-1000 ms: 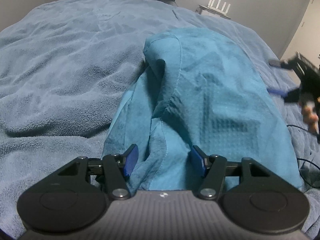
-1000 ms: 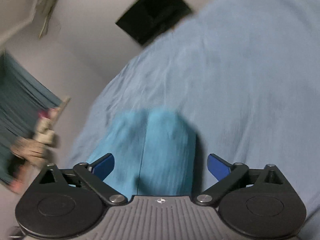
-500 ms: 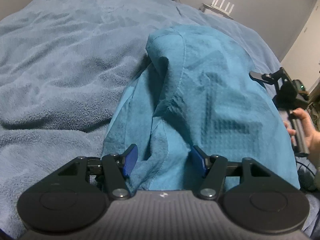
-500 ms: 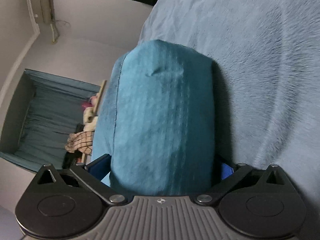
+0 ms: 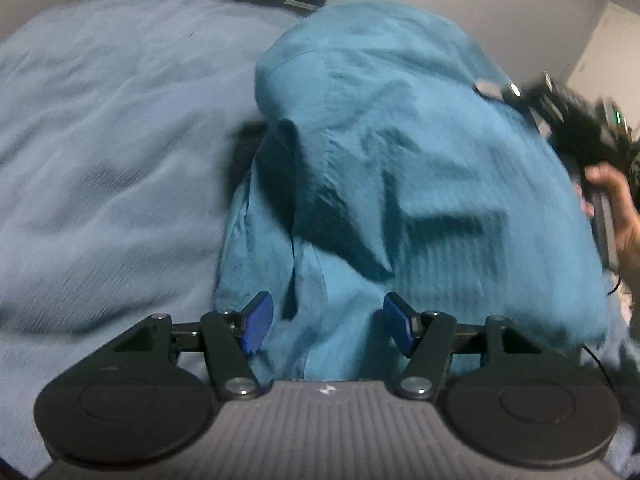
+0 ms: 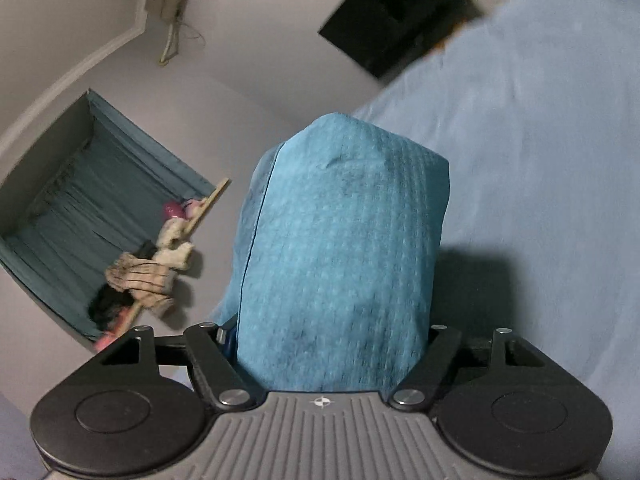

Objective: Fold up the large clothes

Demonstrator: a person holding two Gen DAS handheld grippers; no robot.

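At the centre of both wrist views, the teal garment (image 5: 400, 184) is lying bunched on the light blue blanket (image 5: 100, 160). The left gripper (image 5: 328, 320) is clamping a thick fold of it between its blue pads. The right gripper (image 6: 326, 336), jaws having just been closing, is pinching another wide fold; a hand (image 5: 618, 216) is showing at the right edge.

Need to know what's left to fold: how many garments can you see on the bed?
1: the teal garment, bunched between the jaws of the left gripper and right gripper, over the blue blanket. Others may be outside view.
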